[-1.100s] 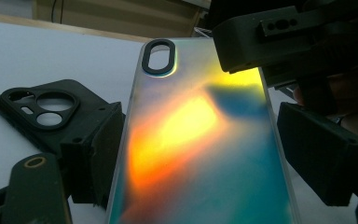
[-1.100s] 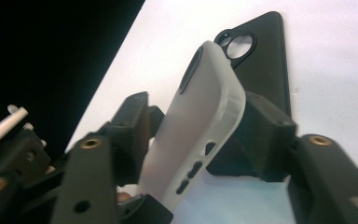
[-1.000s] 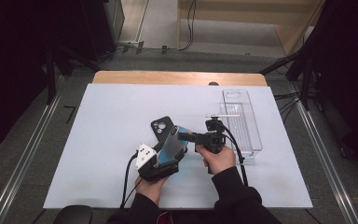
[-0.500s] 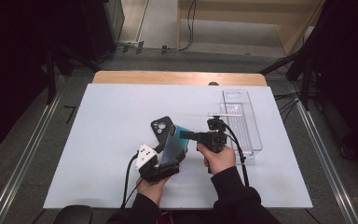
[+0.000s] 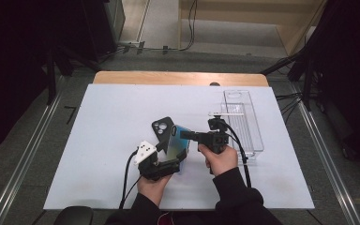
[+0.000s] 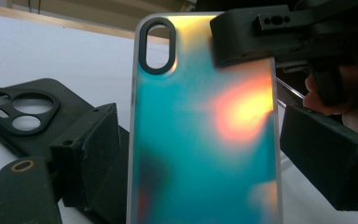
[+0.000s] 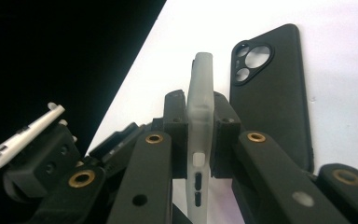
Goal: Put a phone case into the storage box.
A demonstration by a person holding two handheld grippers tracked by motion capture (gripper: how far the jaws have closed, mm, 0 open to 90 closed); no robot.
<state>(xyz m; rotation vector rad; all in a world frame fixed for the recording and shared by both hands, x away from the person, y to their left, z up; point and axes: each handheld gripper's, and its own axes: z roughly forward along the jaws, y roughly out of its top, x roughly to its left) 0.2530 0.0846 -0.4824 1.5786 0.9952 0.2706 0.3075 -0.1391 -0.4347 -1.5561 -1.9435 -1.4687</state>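
1. Grip status, left side: the left gripper (image 5: 180, 161) sits low on the white table (image 5: 103, 131), near its front edge. In the left gripper view its two jaws stand apart on either side of the iridescent phone case (image 6: 205, 140), and contact with the case edges cannot be told.
2. Workpiece appearance: the iridescent phone case has a teal back with an orange-pink sheen, a frosted translucent rim and a black oval camera opening at the top. It is held off the table, tilted up on edge, at the table's middle front (image 5: 176, 143).
3. Adjacent item: a black phone case (image 5: 161, 129) with a round multi-lens cutout lies flat on the table, just beside and behind the iridescent case.
4. Grip status, right side: the right gripper (image 7: 199, 135) is clamped on the iridescent case's frosted side edge, one jaw pad pressed to each face; button cutouts show below the pads.
5. Clearance: the table's left half is open surface. On the right, a clear plastic tray (image 5: 251, 131) lies near the table's right edge, well apart from the cases.
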